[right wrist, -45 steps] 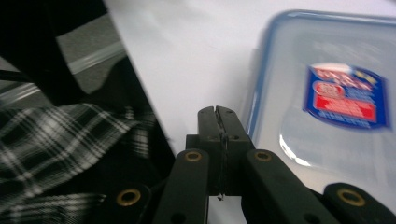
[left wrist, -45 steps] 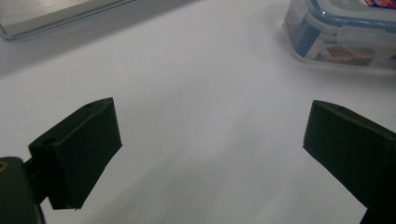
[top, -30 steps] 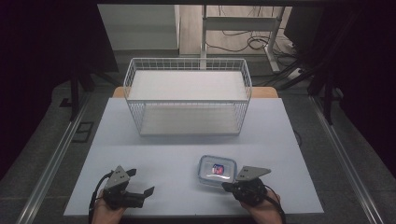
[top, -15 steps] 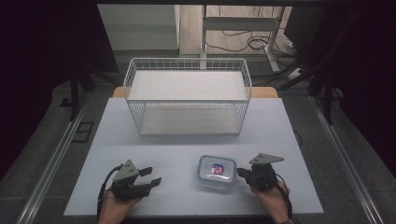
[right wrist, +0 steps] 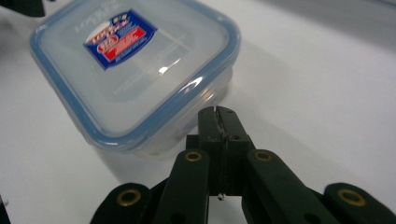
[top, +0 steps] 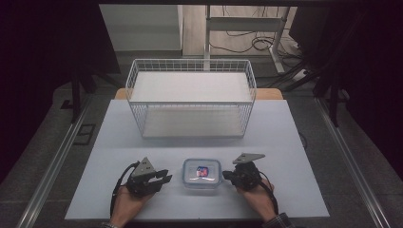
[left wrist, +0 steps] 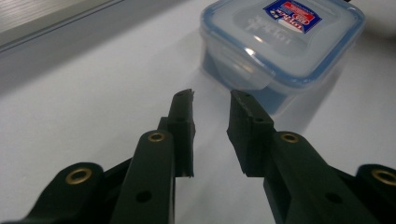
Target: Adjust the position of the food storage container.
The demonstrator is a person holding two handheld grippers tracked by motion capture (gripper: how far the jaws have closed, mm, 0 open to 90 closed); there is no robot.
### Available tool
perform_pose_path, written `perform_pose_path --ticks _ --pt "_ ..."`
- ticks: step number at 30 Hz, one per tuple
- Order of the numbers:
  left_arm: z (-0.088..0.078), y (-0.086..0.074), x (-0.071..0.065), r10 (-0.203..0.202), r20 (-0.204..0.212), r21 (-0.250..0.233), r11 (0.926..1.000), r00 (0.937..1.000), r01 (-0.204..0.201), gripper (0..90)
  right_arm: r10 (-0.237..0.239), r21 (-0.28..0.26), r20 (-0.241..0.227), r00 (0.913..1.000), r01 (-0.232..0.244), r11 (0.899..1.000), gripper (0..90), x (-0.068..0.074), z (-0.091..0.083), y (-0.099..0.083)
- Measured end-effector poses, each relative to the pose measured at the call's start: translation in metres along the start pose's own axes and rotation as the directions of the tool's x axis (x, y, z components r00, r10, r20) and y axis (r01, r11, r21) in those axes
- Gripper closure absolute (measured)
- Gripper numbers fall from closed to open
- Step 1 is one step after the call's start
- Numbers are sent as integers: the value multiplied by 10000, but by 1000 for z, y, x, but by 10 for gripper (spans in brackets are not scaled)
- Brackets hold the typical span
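Your left gripper (left wrist: 212, 100) had its jaws apart w/ nothing between them, tips aimed at the near corner of the food container (left wrist: 285, 42), just short of it. Your right gripper (right wrist: 218, 116) was pinched closed on nothing, tips just beside the container's side. Container sat lid-on, red/blue label up, between both grippers on the white table (top: 285, 133), w/ the wire basket (top: 190, 97) well behind.

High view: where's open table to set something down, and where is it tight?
Free: the strip of table between the wire basket and the lidded container, plus the margins left and right of the basket. Tight: the near edge, where the left gripper and right gripper flank the container closely.
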State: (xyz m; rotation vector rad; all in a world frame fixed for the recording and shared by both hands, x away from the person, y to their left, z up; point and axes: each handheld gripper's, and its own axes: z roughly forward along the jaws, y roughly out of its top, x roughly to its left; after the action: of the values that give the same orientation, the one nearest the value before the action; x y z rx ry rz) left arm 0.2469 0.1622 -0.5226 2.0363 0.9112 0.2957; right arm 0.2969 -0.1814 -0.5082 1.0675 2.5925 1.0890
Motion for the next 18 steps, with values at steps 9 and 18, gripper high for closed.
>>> perform_pose_path --ticks 9,18 --pt "-11 -5 6 -328 -180 -209 9993 9993 324 639 -500 -17 -10 9987 500 9987 891 8 12 15" --pt "-8 -9 10 -740 -73 -221 9970 9972 738 172 -643 -519 -35 9979 640 9966 222 -1 -7 -1"
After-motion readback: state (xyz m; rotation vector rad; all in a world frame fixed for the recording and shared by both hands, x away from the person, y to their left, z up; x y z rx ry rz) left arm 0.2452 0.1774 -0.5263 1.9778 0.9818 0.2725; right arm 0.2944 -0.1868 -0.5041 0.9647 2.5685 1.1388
